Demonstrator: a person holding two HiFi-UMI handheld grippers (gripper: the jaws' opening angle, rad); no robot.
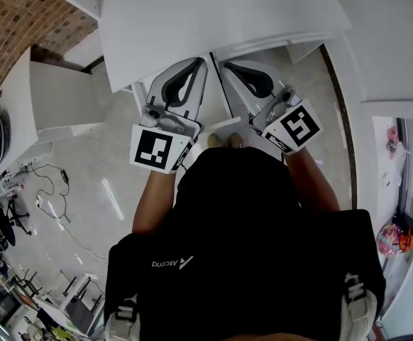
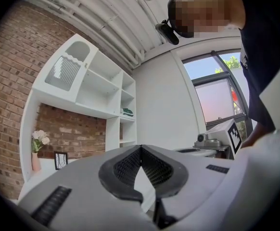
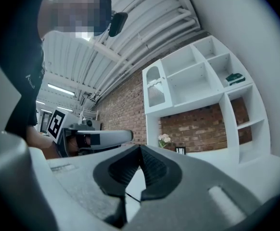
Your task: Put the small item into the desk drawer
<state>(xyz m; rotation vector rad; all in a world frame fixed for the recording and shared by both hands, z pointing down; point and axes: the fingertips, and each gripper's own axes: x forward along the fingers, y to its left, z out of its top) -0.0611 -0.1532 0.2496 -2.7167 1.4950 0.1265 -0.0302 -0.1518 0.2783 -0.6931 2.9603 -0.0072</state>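
My left gripper (image 1: 200, 61) and right gripper (image 1: 226, 65) are held side by side in front of the person's chest, pointing at the edge of a white desk top (image 1: 213, 13). Both are shut with nothing between the pads. The left gripper view shows its jaws (image 2: 141, 147) meeting at the tip, with the right gripper's marker cube (image 2: 235, 134) off to the right. In the right gripper view the jaws (image 3: 140, 147) are also together, and the left gripper (image 3: 99, 137) shows at the left. No small item and no drawer can be made out in any view.
A white shelf unit (image 2: 99, 93) stands against a brick wall (image 2: 77, 136), with a vase of flowers (image 2: 38, 143) and a small picture frame (image 2: 60, 159) on its lower ledge. A second white desk (image 1: 57, 94) is at the left. Cables (image 1: 50, 190) trail on the floor.
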